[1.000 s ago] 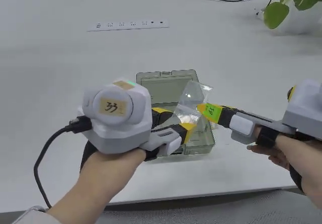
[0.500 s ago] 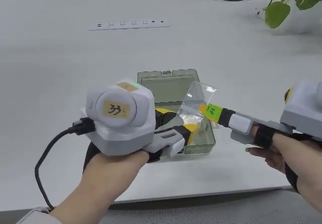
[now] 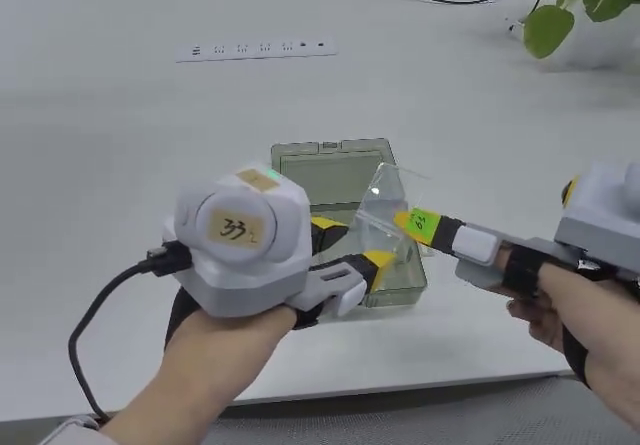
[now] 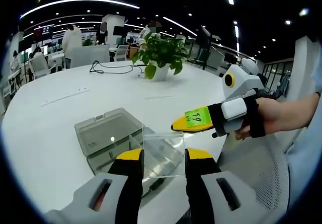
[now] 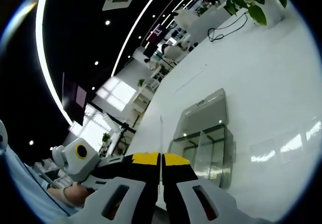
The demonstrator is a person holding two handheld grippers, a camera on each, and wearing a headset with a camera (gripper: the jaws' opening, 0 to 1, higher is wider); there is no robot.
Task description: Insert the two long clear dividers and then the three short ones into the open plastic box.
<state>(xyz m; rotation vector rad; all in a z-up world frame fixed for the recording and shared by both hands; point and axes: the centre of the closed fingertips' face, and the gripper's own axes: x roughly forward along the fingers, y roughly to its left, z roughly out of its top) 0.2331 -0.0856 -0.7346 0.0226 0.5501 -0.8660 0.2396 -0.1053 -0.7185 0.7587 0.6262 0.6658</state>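
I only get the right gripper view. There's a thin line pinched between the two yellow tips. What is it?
Observer: A clear divider, which you are seeing edge-on. The head view shows its broad flat face, with the right gripper pinching one edge.
Operator: Is the other tool at my lower left grabbing it too?
Observer: No. The left gripper view shows the left gripper with its jaws open, one on either side of the sheet.
Operator: Does my tool have any marking?
Observer: Yes, a green label on its side reading 39.
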